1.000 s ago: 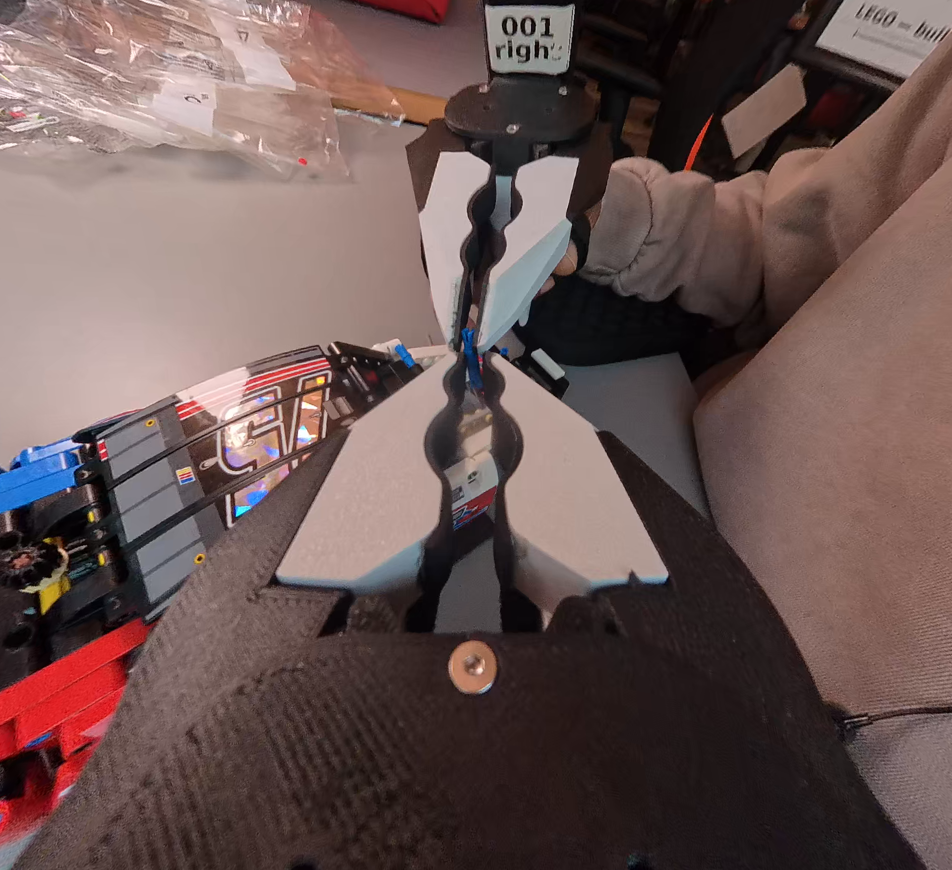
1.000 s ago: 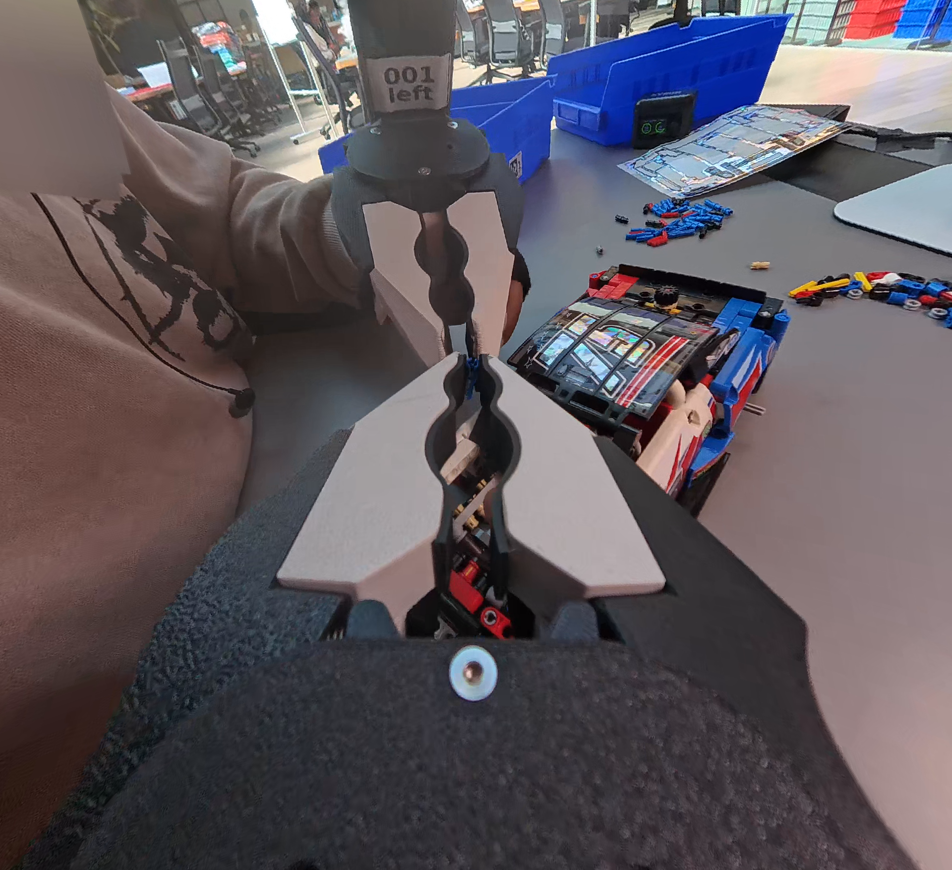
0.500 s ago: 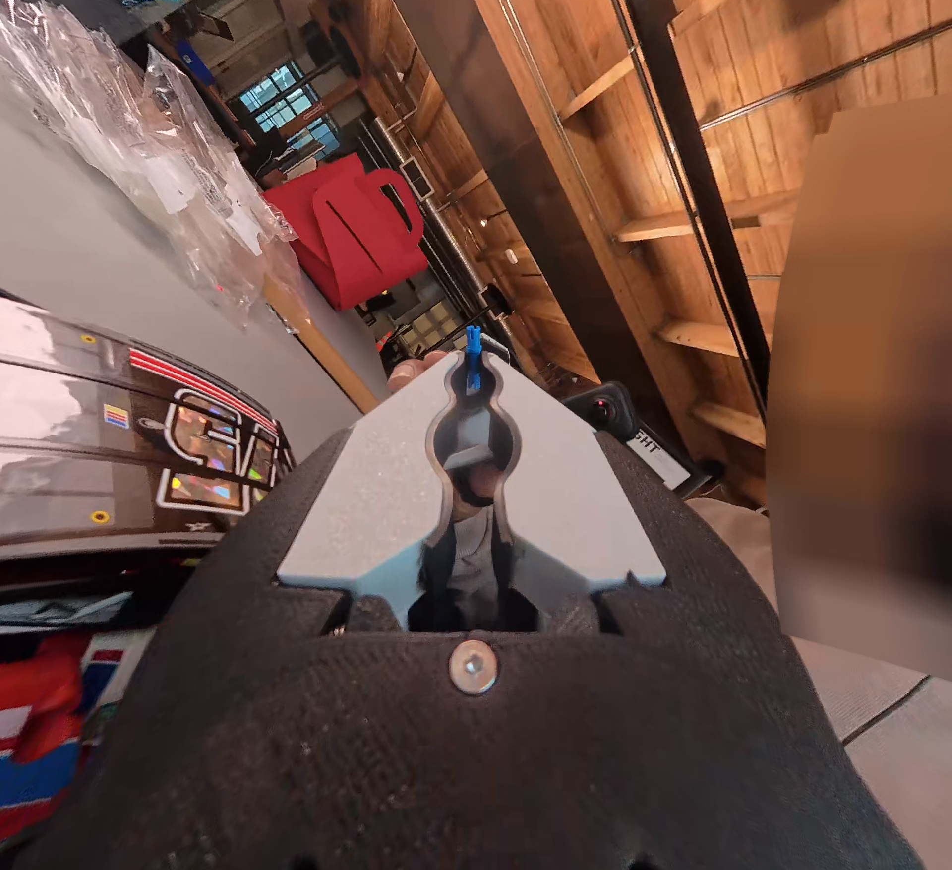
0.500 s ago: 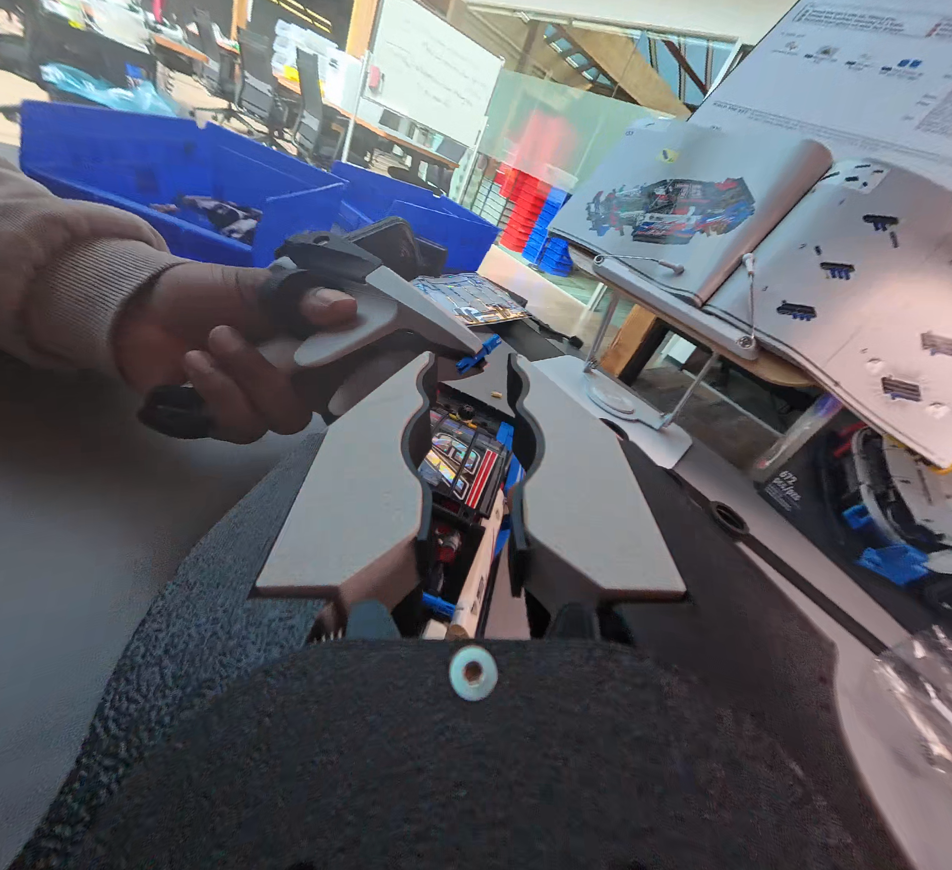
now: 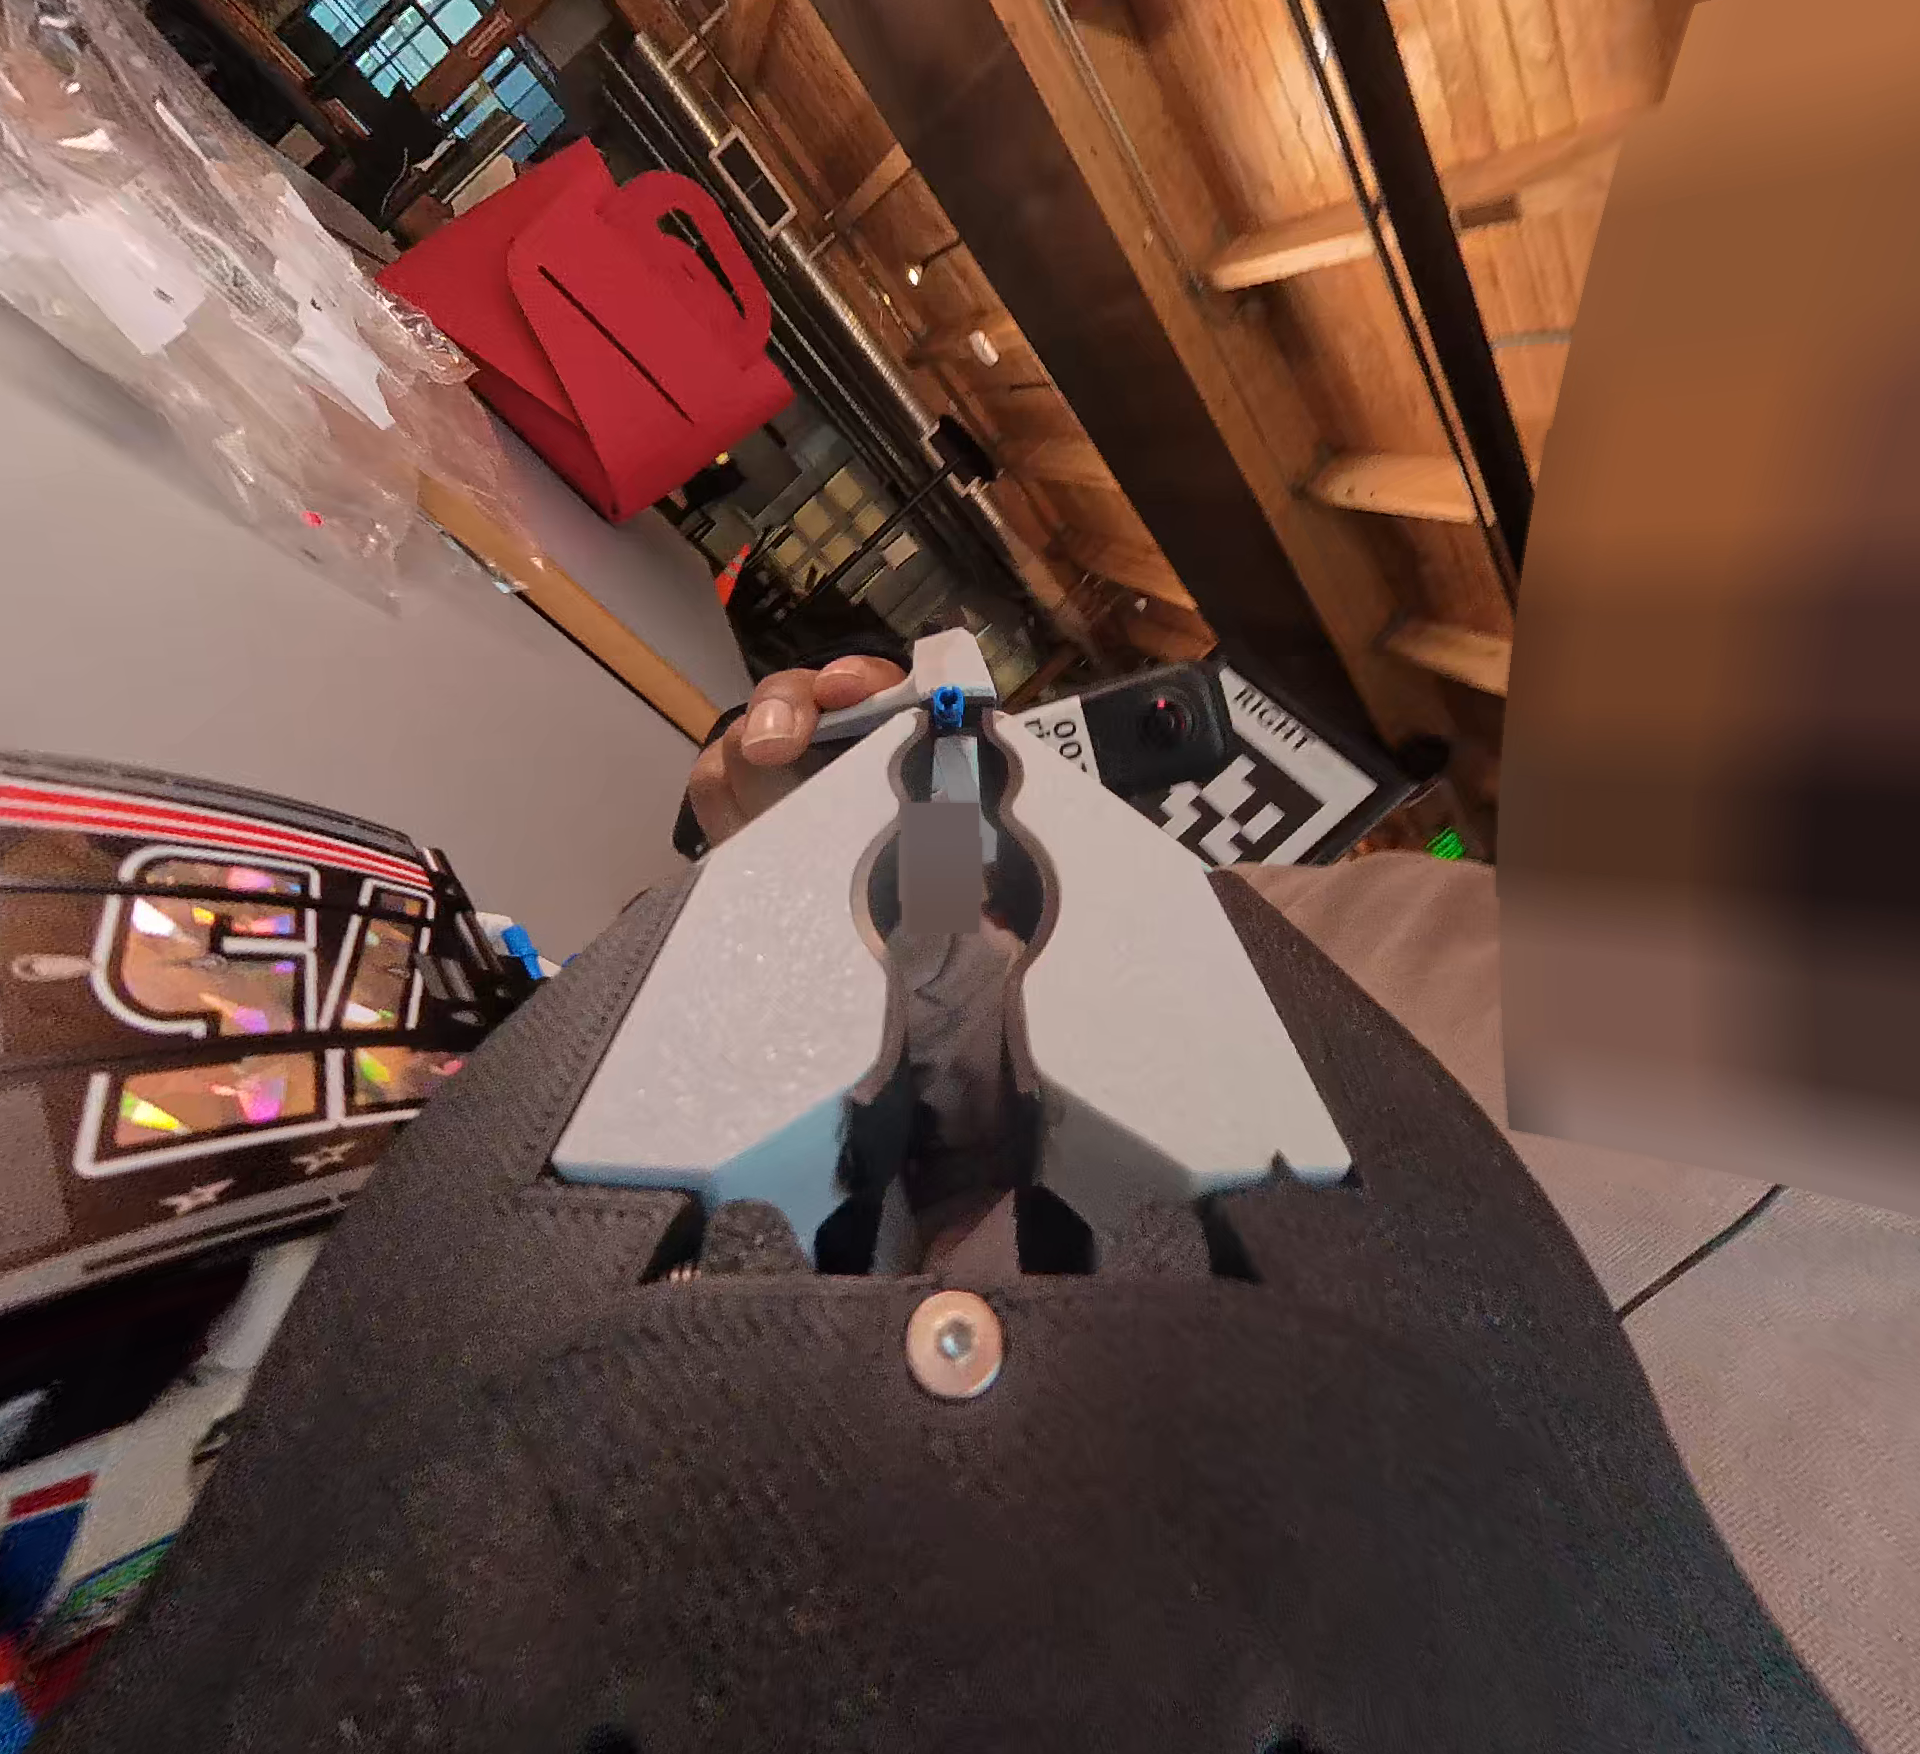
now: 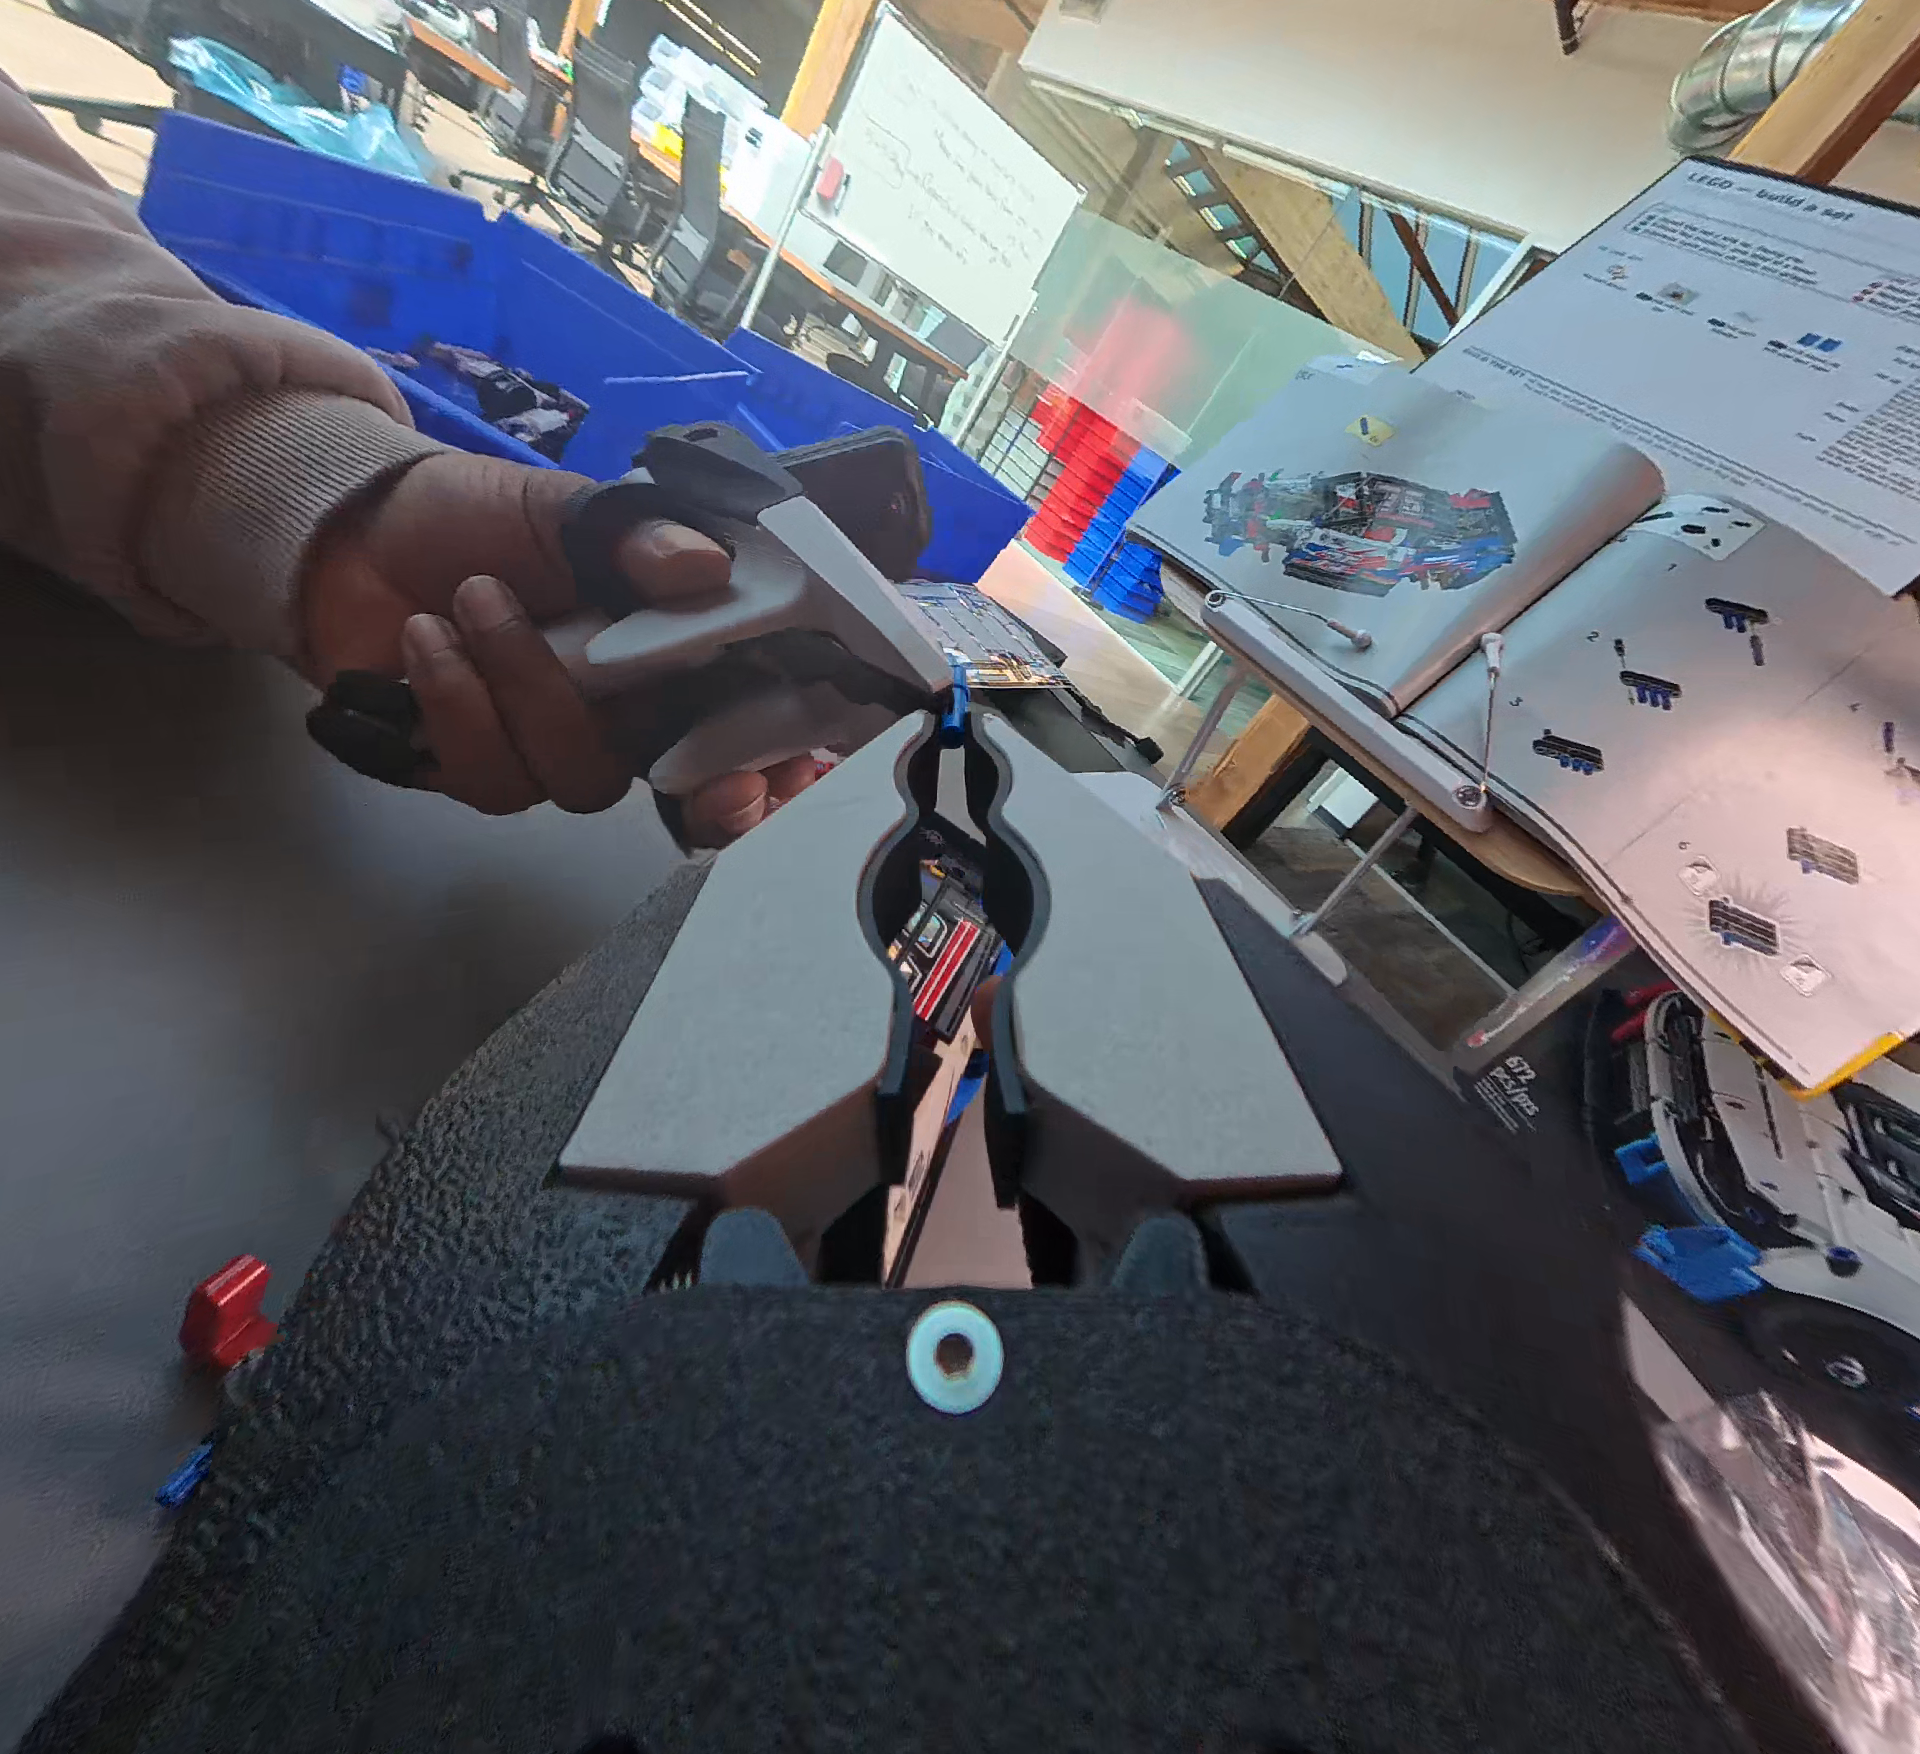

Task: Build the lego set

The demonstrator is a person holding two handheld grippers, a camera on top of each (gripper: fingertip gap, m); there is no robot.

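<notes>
- Your left tongs [image 5: 948, 705] are pinched narrow on a small blue Lego pin [image 5: 945, 703], raised off the desk [image 5: 260, 665].
- Your right tongs [image 6: 951, 736] close on the same pin's other end.
- The Lego race car [image 5: 208, 977] sits at 9 o'clock in the left view.

Blue pin [image 5: 945, 703] nipped at left claw [image 5: 948, 717] tips; only its end shows, length hidden between the pads. Right claw [image 6: 951, 730] meets the same pin [image 6: 954, 712]; which claw bears it cannot be told. Lego car [image 5: 208, 977] cut off by left frame edge, rear lost behind claw housing. In right wrist view the car [image 6: 940, 951] shows only as a sliver through the claw gap. White model [image 6: 1766, 1154], possibly another car, is cropped at right.
</notes>
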